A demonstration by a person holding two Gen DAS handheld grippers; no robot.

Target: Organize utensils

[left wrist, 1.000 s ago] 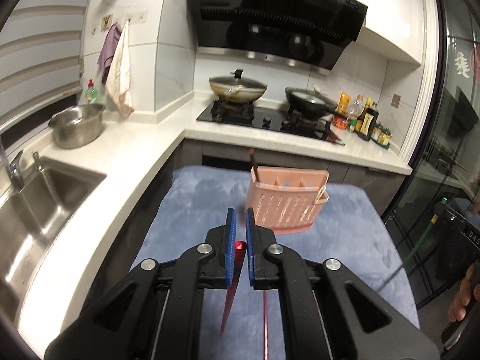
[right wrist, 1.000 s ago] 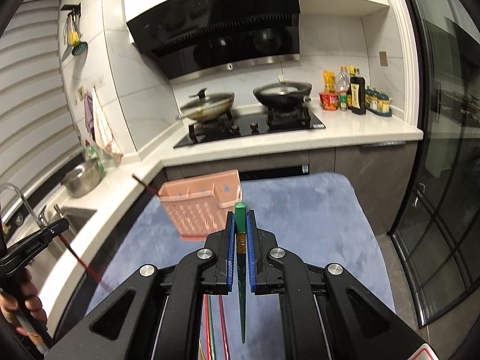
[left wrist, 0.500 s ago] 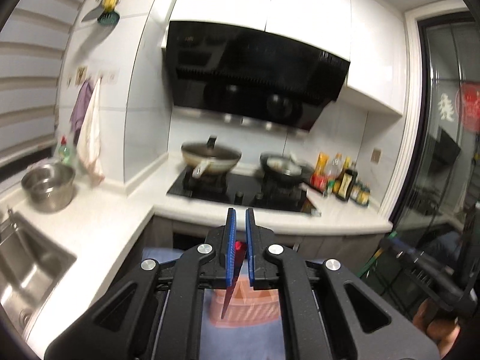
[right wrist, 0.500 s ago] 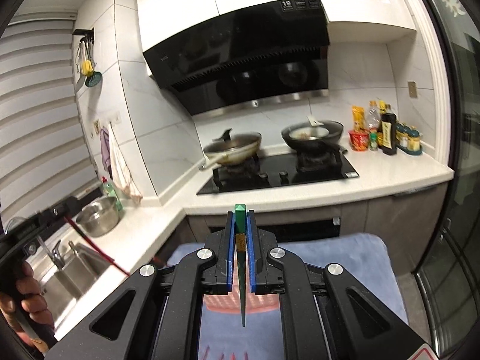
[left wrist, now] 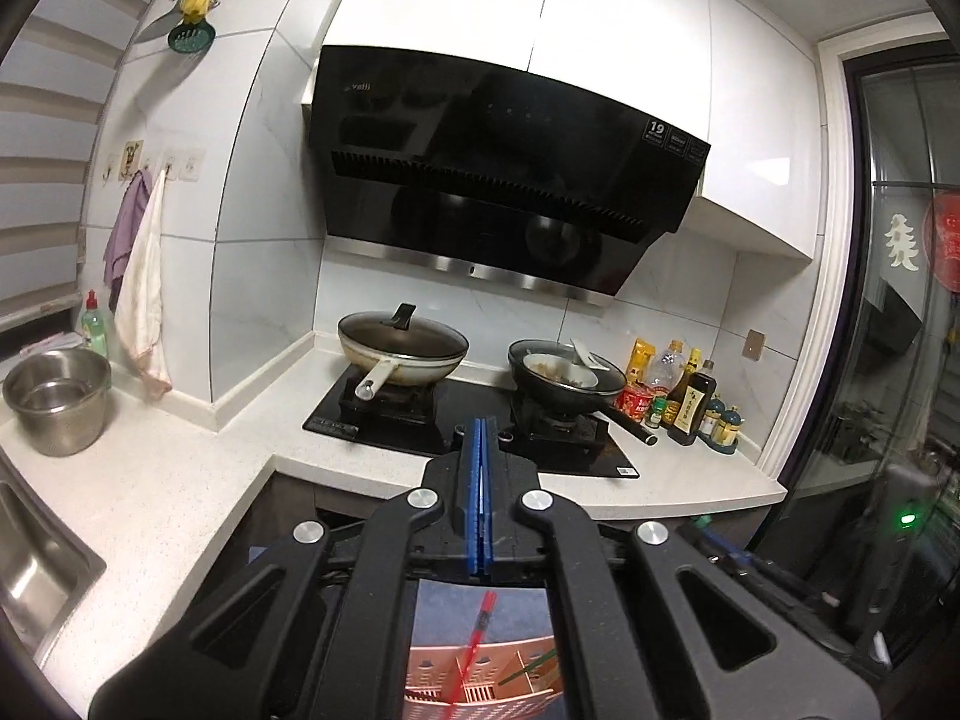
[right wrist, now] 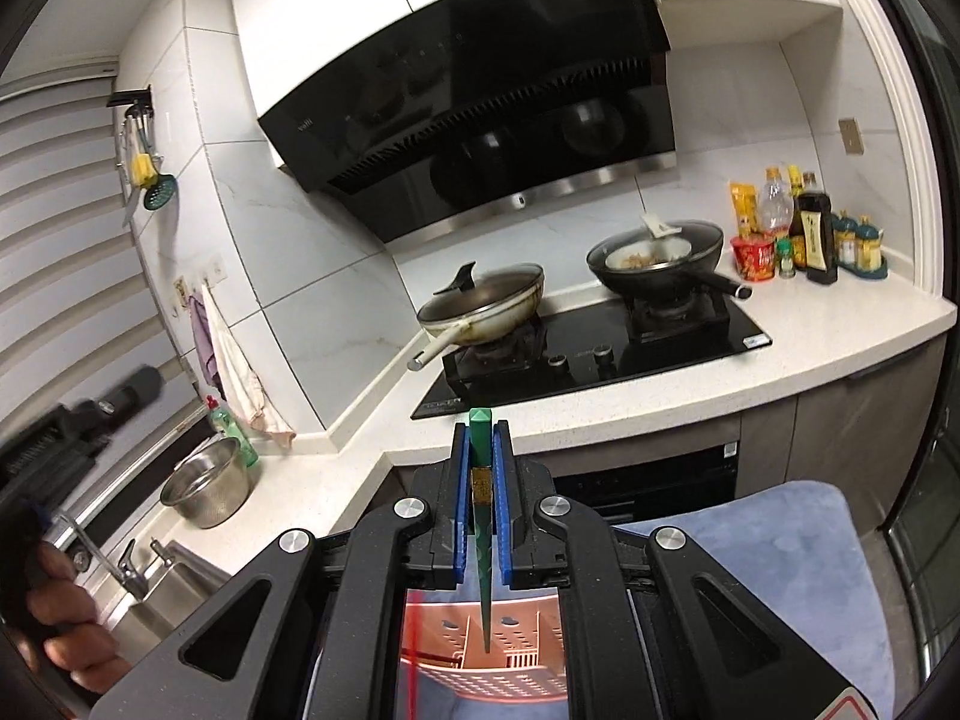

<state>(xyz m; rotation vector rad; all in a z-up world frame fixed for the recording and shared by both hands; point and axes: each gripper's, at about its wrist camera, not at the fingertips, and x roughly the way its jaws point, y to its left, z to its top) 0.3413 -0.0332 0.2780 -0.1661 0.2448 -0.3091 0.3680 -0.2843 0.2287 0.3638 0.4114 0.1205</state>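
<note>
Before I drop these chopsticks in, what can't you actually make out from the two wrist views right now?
- Left wrist: the pink basket is mostly hidden by the left gripper and cut by the bottom edge.
- Left wrist: whether the pads clamp the red chopstick; its top is hidden behind them.
- Right wrist: which compartment the green chopstick in the right gripper points at.
- Right wrist: the left hand is blurred.

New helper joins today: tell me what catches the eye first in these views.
The big black range hood above the two pans dominates both views. Closer in, the right gripper pinches a green chopstick pointing down into the pink utensil basket, while a red chopstick stands in the basket below the left gripper.
</note>
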